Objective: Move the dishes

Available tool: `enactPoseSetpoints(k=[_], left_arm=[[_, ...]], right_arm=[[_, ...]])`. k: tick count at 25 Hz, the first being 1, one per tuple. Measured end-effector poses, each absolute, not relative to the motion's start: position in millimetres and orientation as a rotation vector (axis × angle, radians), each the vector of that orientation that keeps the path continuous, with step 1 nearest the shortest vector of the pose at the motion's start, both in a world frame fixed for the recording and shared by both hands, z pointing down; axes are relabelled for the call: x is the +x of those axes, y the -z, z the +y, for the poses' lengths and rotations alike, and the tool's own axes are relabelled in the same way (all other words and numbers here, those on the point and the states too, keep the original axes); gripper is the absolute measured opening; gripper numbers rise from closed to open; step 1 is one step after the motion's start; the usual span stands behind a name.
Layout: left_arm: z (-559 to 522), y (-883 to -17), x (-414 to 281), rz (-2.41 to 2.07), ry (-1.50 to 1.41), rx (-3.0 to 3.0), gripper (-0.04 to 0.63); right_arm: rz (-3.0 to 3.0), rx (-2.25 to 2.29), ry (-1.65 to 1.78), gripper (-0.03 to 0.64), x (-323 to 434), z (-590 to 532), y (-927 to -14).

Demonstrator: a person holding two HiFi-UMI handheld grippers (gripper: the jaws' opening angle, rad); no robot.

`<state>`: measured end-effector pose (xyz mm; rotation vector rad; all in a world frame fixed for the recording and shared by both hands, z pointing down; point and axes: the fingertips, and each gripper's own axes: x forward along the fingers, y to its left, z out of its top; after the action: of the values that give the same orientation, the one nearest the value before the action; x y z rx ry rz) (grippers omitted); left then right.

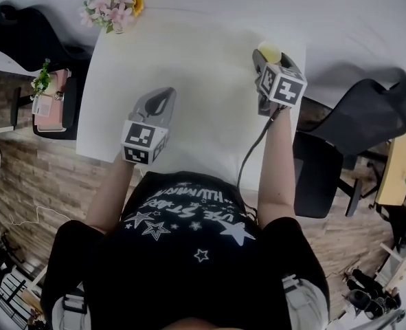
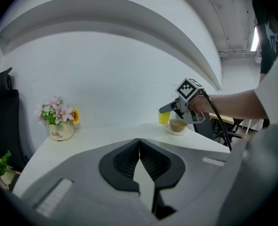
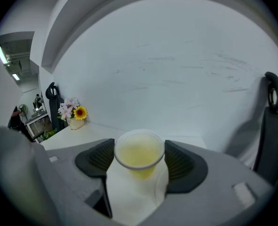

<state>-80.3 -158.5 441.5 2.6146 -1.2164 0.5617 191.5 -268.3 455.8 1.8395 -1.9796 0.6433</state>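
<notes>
Over the white rectangular surface (image 1: 189, 67) the left tongs (image 2: 139, 142) are pressed together with nothing between them, and near its far right corner the right tongs (image 3: 139, 160) pinch the small pale yellow plastic cup (image 3: 139, 150) at its rim.

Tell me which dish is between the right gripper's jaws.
The yellow cup: the jaws of the right gripper clasp its rim. The brown bowl on its saucer is outside them.
</notes>
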Motion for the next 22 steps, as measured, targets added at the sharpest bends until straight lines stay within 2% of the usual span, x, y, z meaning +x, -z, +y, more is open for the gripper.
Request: enactPoseSetpoints(k=[22], left_arm=[[-192,-463,-83,-1.171,-0.59,2.57,0.011]], right_arm=[[-1.901,1.773,-0.746,0.343,161,-297,-519]])
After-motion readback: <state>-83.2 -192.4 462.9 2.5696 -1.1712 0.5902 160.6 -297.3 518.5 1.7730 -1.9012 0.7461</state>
